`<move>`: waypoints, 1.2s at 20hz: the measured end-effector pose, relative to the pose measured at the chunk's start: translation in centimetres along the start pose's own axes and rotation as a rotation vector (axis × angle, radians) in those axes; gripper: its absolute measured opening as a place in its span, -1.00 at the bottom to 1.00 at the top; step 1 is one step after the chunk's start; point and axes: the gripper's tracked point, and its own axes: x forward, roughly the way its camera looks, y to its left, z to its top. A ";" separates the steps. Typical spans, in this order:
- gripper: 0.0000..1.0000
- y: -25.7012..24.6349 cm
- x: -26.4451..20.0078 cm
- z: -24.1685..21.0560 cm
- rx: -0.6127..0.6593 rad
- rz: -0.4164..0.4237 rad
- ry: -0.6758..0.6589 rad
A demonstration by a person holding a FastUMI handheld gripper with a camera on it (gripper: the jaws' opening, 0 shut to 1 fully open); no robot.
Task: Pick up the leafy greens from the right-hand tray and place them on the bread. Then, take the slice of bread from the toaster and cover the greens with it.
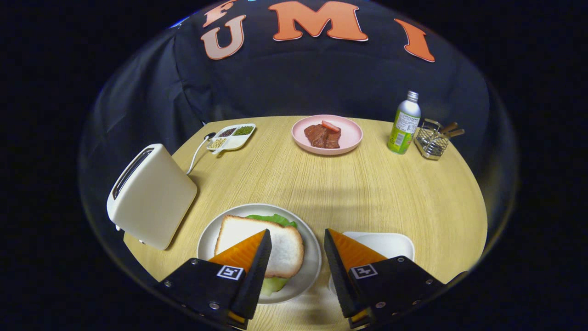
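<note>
White plate (308, 271) with greens-and-bread sandwich (271, 246)

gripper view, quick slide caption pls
Open gripper above plate; bread slice covers leafy greens, toaster beside.

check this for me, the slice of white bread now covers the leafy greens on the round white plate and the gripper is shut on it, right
Not quite. In the gripper view the gripper is open, its fingers apart above the round white plate; the slice of white bread does cover the leafy greens.

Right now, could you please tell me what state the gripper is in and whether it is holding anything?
Gripper: open and holding nothing; its fingers are spread apart above the plate, with the bread slice lying beneath the left finger.
</note>
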 end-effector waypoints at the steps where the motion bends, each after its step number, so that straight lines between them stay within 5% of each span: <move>1: 0.43 -0.1 -0.4 0.6 0.005 0.002 -0.027; 3: 0.50 0.3 -1.5 2.2 0.029 0.032 -0.101; 13: 0.77 -4.3 -11.0 10.7 -0.015 -0.074 -0.548; 18: 0.85 -6.7 -15.9 12.7 -0.053 -0.188 -0.742; 24: 0.86 -6.1 -18.5 12.8 -0.056 -0.146 -0.839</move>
